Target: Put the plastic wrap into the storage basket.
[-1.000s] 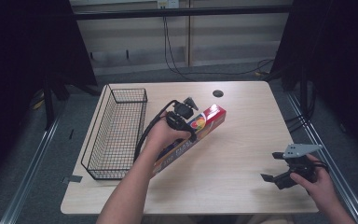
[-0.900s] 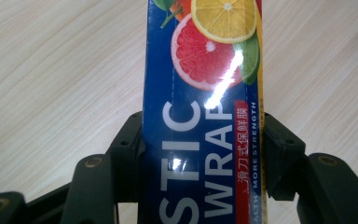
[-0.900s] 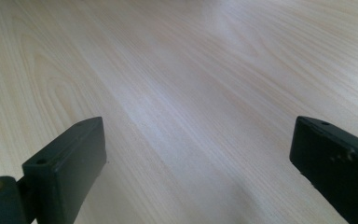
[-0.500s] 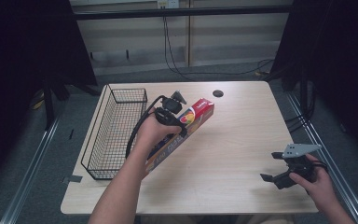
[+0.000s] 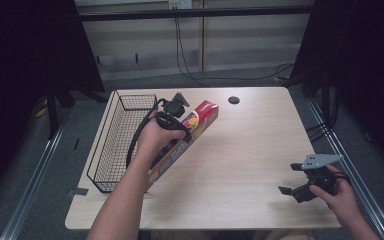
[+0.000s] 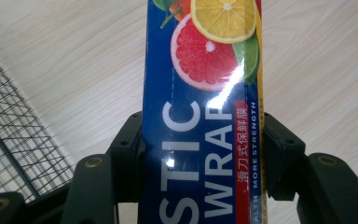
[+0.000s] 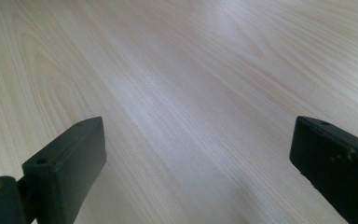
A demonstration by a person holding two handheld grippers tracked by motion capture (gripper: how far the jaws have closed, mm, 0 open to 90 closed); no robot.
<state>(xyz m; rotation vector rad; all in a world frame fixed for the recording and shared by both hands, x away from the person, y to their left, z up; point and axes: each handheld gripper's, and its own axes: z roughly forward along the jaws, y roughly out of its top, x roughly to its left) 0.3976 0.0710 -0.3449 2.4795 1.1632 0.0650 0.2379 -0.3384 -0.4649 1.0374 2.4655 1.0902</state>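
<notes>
I have the left gripper clamped across the plastic wrap box, lifted at a slant beside the wire basket, probably bound for it. Right gripper idles open over bare table.

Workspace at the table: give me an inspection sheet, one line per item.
Surface: pale wood table, bare around the right side.
Job's things: plastic wrap box, blue with fruit print, lies slantwise beside the wire basket; nothing seen inside the basket.
Clutter: small dark round spot near the table's far edge; nothing else seen.
Grippers: left gripper is shut on the box, one jaw on each long side; right gripper is open over bare wood near the front right corner.
Cables: a black cable loops from the left gripper by the basket; more hang on the back wall.
Surroundings: grey floor, dark curtains at both sides.
</notes>
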